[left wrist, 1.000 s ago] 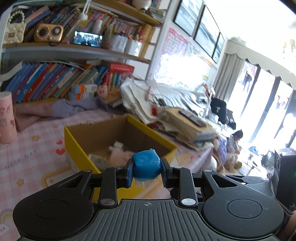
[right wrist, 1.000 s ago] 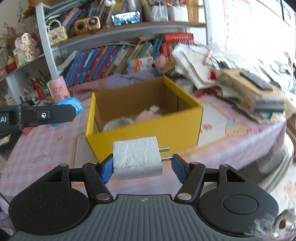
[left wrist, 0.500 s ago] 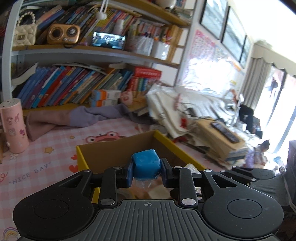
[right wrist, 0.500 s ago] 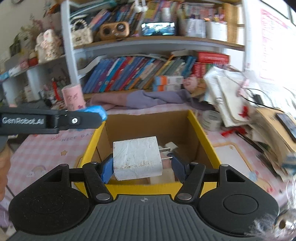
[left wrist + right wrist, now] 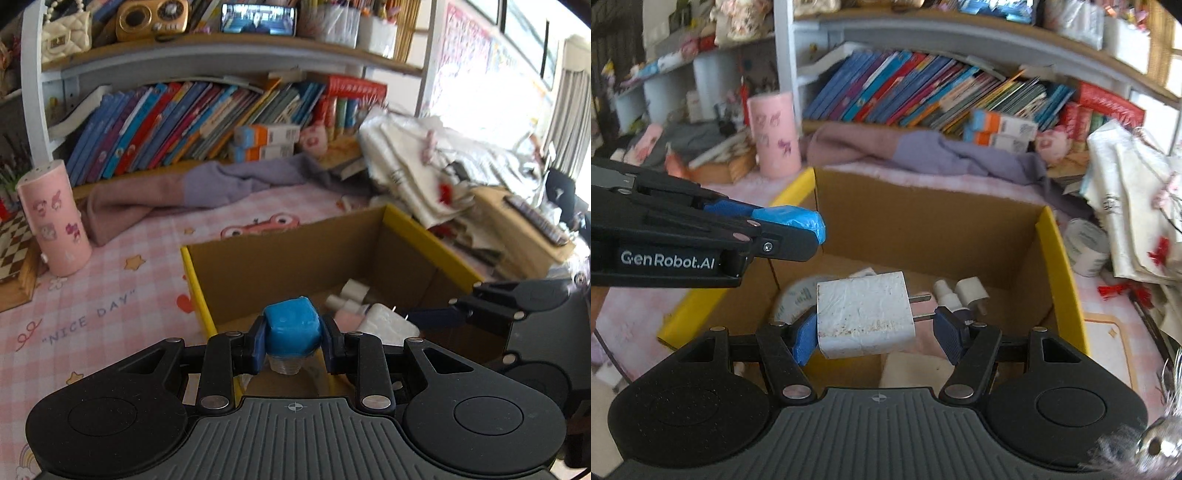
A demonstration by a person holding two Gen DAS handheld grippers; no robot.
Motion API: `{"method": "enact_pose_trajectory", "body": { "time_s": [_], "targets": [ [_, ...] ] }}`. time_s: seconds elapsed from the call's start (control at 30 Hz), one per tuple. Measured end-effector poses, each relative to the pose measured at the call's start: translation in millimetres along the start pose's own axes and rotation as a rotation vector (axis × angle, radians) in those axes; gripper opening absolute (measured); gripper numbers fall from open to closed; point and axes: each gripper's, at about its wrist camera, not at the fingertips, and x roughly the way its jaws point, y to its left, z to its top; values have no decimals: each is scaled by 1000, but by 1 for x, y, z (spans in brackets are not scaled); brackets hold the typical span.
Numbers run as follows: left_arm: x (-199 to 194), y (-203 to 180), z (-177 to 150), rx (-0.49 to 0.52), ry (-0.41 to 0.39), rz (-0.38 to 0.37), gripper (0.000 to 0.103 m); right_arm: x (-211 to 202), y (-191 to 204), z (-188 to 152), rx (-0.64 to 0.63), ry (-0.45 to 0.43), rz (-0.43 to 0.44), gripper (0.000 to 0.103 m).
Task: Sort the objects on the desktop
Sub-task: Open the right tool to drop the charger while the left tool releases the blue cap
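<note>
Two grippers are over the yellow box (image 5: 424, 236), and you have something pinched in each. Your left gripper (image 5: 293, 345), at the bottom centre of the left wrist view, has its jaws pressed on a small blue cube (image 5: 293, 334) with a clear stub showing under it; the same cube shows at the tip of the left gripper in the left middle of the right wrist view, just above the box's near left corner. Your right gripper (image 5: 875, 326), at the bottom centre of its own view, has its jaws pinching a white plug (image 5: 864, 315) across its length, one pad on the flat end and the other against the two metal prongs, which point to the right of the frame. The plug hangs above the open box.

Inside the box, at the centre of the right wrist view, you can see a small white spray bottle (image 5: 947, 293) and a round pale tin (image 5: 796, 301) on the floor of the box.

The box stands on a pink checked counter (image 5: 92, 302) printed with "NICE DAY". A pink cylinder (image 5: 55, 225) stands at the left of the left wrist view, well apart from the box, and a crumpled purple cloth (image 5: 221, 184) lies behind the box below a shelf of leaning books (image 5: 177, 122).
</note>
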Motion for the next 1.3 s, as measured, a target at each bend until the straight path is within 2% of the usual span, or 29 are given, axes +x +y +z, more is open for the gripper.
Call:
{"method": "enact_pose_trajectory", "body": {
  "time_s": [0.27,0.5,0.83,0.9,0.97,1.07,1.3],
  "targets": [
    [25,-10,-2,14,58,54,28,27,-18,-3,-40,83,56,62],
    [35,-22,0,58,74,97,29,31,-22,0,-54,120,135,63],
    [34,-29,-4,71,75,138,35,29,-24,-1,-37,120,156,64],
    [32,-31,-5,73,72,140,39,28,-24,-1,-33,114,158,64],
    [28,-31,-7,63,50,157,57,27,-25,-2,-26,109,157,64],
    [20,-30,-7,40,4,147,75,23,-29,-6,7,95,155,65],
    [0,-32,-7,33,-60,132,79,6,-29,-10,41,35,94,65]
  ]
}}
